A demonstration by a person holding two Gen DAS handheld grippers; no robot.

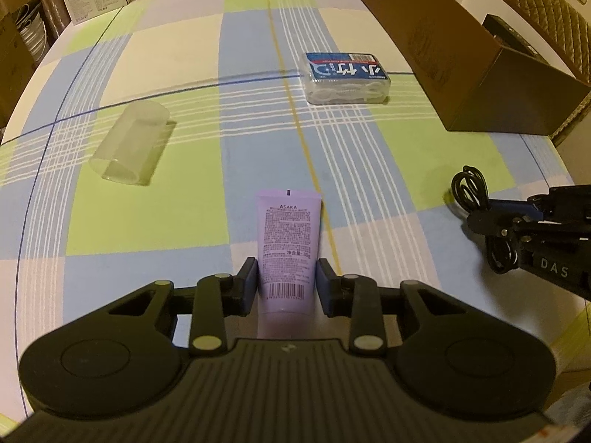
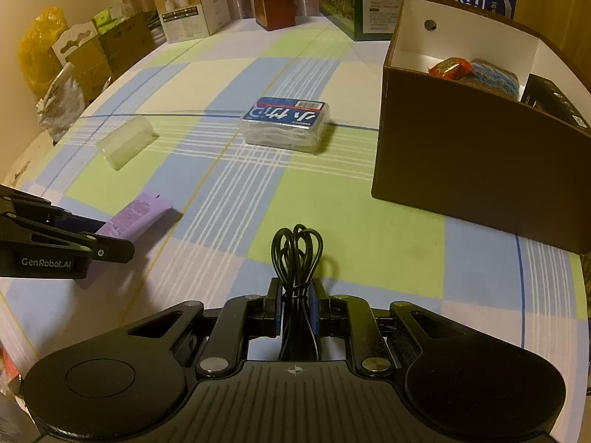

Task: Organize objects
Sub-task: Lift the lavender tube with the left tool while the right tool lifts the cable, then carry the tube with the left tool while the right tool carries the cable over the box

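Note:
My left gripper [image 1: 287, 284] is shut on a purple tube [image 1: 288, 243] that lies on the checked tablecloth; the tube [image 2: 138, 217] also shows at the left of the right wrist view, with the left gripper [image 2: 99, 240] on it. My right gripper [image 2: 294, 301] is shut on a coiled black cable [image 2: 296, 254], whose loops stick out past the fingertips. In the left wrist view that cable [image 1: 471, 188] and the right gripper [image 1: 480, 217] sit at the right edge. A brown box [image 2: 472, 155] stands at the right, holding a red packet and other items.
A clear case with a blue label [image 2: 286, 125] lies mid-table, also seen as the case [image 1: 345, 77] ahead of the left gripper. A clear plastic cup [image 1: 131, 144] lies on its side to the left. Cartons [image 2: 188, 3] line the far table edge. Bags and boxes stand beyond the left edge.

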